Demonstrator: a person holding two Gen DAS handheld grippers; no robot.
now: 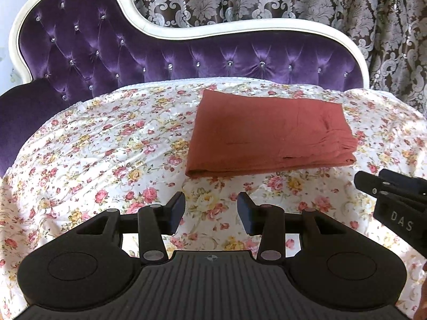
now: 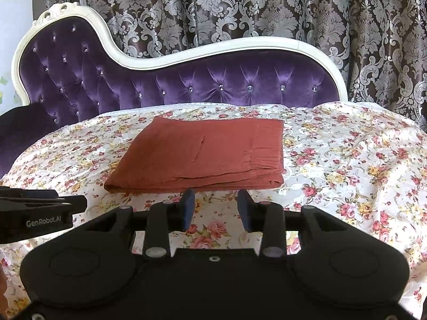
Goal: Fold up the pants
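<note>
Folded pants (image 1: 269, 133) lie on the bedspread (image 1: 106, 146), before the headboard (image 1: 186, 58).

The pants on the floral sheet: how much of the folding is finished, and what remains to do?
Done: the pants lie as a flat, layered rectangle on the sheet, edges fairly even. In hand: nothing; the left tool and the right tool are both open and empty, on the near side of the pants, not touching them. Left: little that I can see, perhaps only smoothing the wrinkled right end.
</note>
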